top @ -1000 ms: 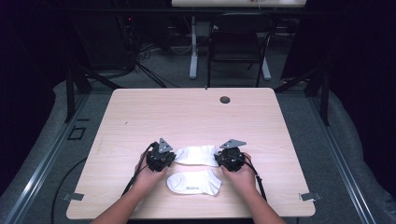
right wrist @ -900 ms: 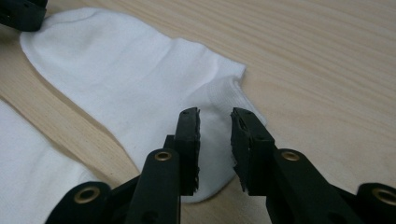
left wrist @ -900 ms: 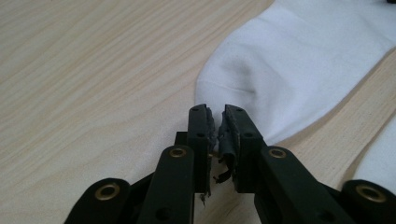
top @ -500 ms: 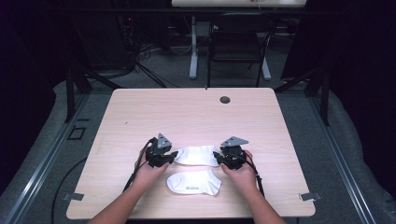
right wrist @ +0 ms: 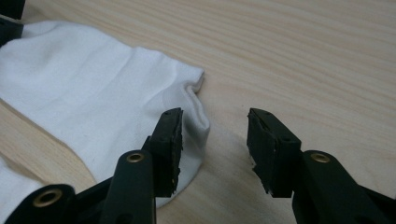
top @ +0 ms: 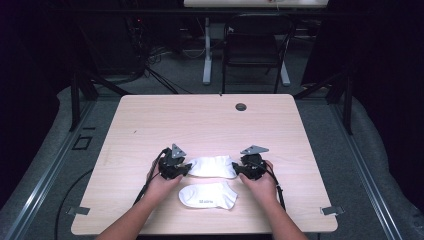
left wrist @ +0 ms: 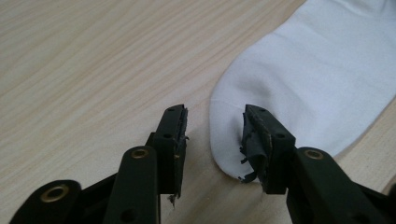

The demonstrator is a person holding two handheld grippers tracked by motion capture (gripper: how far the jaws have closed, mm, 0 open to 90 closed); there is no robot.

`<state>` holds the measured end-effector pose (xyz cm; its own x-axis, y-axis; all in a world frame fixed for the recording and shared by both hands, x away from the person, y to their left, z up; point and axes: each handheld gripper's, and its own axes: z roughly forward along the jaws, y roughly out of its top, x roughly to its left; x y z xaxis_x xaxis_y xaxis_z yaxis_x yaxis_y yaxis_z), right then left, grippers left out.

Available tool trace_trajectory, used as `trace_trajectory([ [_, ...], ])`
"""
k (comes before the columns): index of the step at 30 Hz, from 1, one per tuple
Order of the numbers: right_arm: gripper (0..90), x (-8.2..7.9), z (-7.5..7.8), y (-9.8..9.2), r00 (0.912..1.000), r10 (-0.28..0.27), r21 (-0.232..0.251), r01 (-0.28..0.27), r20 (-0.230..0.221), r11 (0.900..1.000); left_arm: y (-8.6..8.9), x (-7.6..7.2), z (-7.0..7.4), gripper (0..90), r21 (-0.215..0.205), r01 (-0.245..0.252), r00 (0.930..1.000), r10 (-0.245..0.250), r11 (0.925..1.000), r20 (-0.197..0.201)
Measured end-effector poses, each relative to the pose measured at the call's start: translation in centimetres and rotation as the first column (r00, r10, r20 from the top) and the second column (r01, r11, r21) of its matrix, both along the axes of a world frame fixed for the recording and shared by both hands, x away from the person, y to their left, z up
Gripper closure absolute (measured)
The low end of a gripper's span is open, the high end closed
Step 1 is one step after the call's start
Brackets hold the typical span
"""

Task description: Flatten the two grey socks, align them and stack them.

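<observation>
— White sock [top: 213, 166] flat on the pale wood table [top: 200, 120], lying crosswise between both tools. Second white sock [top: 208, 195] just below it, nearer the table's front edge, close but apart.

— Left gripper [top: 186, 169] at the upper sock's left end?

— Yes. Jaws parted, having just been opening. Seen from the left gripper view [left wrist: 212, 140]: rounded sock end [left wrist: 308, 84] reaching between the jaws, right pad at its edge, left pad over bare wood. Not pinching.

— And the right gripper [top: 236, 169]?

— At the other end of the same sock. Jaws spread wide, also just been opening. From the right gripper view [right wrist: 215, 140]: left pad over the cloth [right wrist: 93, 107] near its wrinkled hem, right pad over bare table, no squeeze on the fabric.

— Hands?

— Left hand [top: 162, 182] and right hand [top: 261, 182] low over the table, one behind each tool. Cable trailing off toward the front edge.
</observation>
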<state>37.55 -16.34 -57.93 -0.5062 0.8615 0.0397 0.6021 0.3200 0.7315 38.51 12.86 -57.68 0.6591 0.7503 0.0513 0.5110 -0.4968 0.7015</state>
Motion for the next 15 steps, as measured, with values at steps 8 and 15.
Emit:
trace_trajectory([
  [8,78.1,-0.19,-0.07,0.39,0.9988,0.042,0.007,-0.042,-0.026,0.999,-0.02,-0.12,-0.12,75.9,-0.028,0.030,0.9995,-0.031,0.9991,-0.013],
  [15,85.6,-0.31,-0.07,0.56,0.9982,0.055,0.012,-0.055,-0.022,0.998,-0.13,-0.32,-0.22,84.5,-0.044,0.039,0.9990,-0.040,0.9983,-0.017],
])
